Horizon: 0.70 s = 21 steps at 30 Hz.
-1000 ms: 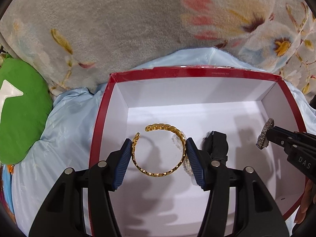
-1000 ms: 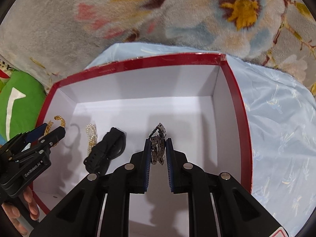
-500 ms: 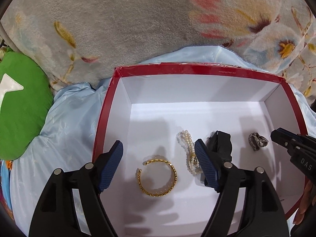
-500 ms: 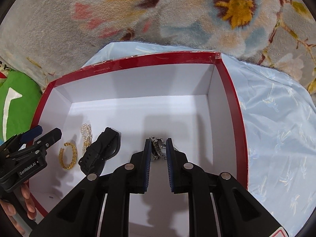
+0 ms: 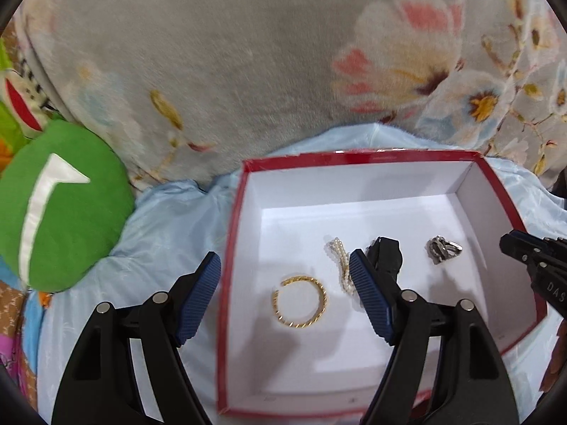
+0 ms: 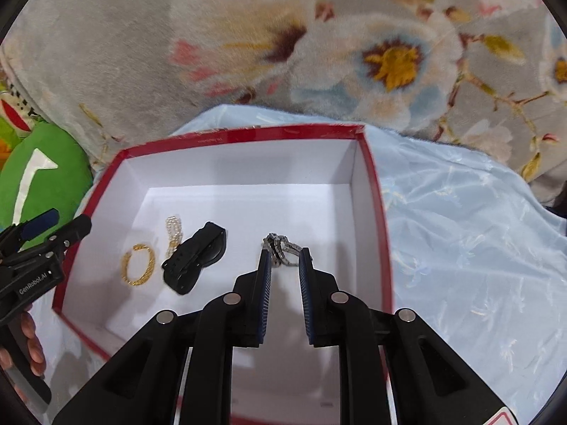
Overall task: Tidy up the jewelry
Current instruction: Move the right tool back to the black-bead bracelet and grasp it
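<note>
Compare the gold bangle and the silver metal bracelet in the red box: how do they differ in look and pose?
The gold bangle lies flat as an open ring with a gap; the silver metal bracelet sits crumpled in a heap. The gold bangle lies at the left end of the row, the silver metal bracelet at the right. Both rest free on the floor of the red box.

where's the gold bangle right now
The gold bangle lies flat on the floor of the red box, near its left wall, just left of the pearl strand.

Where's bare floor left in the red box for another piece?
Free: the back strip along the red box's far wall, and the right side past the silver bracelet. Crowded: the middle row of gold bangle, pearl strand and black watch.
</note>
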Each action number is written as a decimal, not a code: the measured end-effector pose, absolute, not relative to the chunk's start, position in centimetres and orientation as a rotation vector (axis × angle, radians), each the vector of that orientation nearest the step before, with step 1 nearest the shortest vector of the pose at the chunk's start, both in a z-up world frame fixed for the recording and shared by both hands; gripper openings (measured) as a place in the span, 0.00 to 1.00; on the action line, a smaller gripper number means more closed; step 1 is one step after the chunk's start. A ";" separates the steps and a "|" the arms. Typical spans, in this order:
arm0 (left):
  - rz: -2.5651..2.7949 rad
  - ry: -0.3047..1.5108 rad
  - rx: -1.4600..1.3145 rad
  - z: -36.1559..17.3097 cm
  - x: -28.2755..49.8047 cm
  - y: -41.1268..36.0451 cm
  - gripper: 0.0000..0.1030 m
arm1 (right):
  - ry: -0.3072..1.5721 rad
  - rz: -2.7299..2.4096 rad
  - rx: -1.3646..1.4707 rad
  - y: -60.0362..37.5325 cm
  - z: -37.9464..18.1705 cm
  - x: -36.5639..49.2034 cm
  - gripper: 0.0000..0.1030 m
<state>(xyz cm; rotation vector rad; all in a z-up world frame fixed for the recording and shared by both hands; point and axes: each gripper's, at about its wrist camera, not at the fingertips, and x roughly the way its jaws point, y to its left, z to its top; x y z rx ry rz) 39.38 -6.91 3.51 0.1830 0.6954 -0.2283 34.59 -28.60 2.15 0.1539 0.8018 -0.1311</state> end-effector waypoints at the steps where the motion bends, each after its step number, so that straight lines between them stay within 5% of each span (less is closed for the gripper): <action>1: -0.225 0.677 0.189 4.0 38.3 -6.5 0.73 | 0.778 -0.129 0.151 -28.5 2.9 33.2 0.17; 10: -0.233 0.584 0.214 5.9 26.6 -2.9 0.86 | 0.627 -0.099 0.119 -25.7 6.1 20.5 0.44; 21: -0.213 0.779 0.122 -1.5 17.9 1.4 0.87 | 0.719 -0.006 0.168 -20.2 -1.1 11.5 0.63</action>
